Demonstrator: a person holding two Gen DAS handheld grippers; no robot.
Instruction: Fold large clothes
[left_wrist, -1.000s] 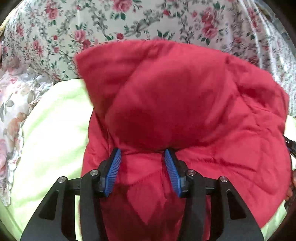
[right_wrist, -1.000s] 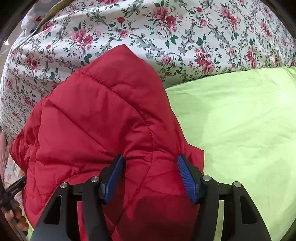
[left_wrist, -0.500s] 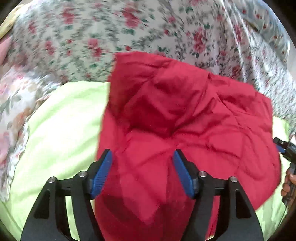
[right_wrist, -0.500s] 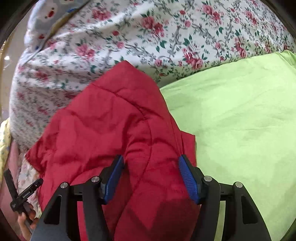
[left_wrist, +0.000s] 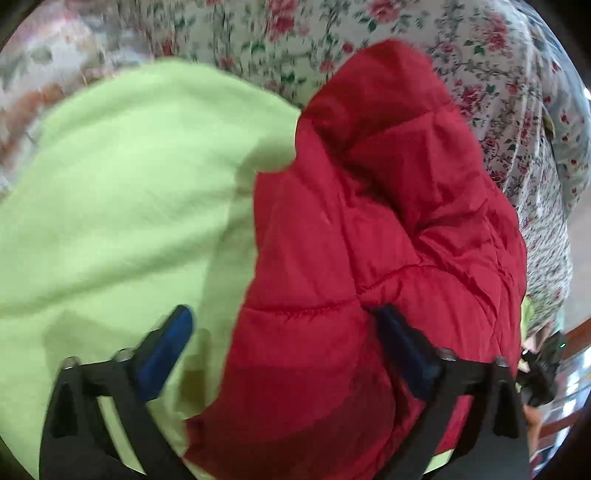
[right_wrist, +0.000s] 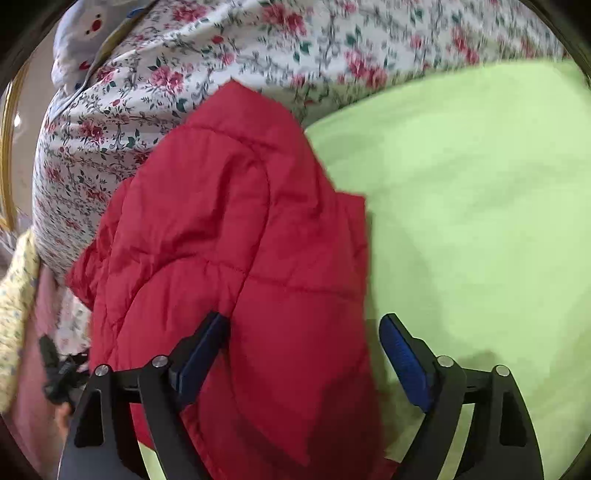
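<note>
A red quilted jacket (left_wrist: 369, 240) lies bunched and folded on a lime-green sheet (left_wrist: 122, 192). My left gripper (left_wrist: 286, 350) hangs over its near edge with the jaws opening wide. Its left pad (left_wrist: 166, 347) is clear, over the sheet; the right pad (left_wrist: 402, 347) rests beside a fold. In the right wrist view the jacket (right_wrist: 221, 240) fills the left half. My right gripper (right_wrist: 303, 358) straddles its near edge, jaws opening. One of its pads (right_wrist: 402, 362) stands free above the green sheet (right_wrist: 461, 221); the other sits against the padding.
A floral bedcover (left_wrist: 498, 92) (right_wrist: 122, 110) rises behind the jacket and sheet. A pale yellow cloth (right_wrist: 14, 295) and pink fabric lie at the far left of the right wrist view. Each view's edge shows the other gripper (left_wrist: 539, 365) (right_wrist: 55, 373) with a hand.
Both pairs of jaws have spread and let go of the jacket. The left view has swung left, so the jacket now sits to the right. The right view has shifted right.
</note>
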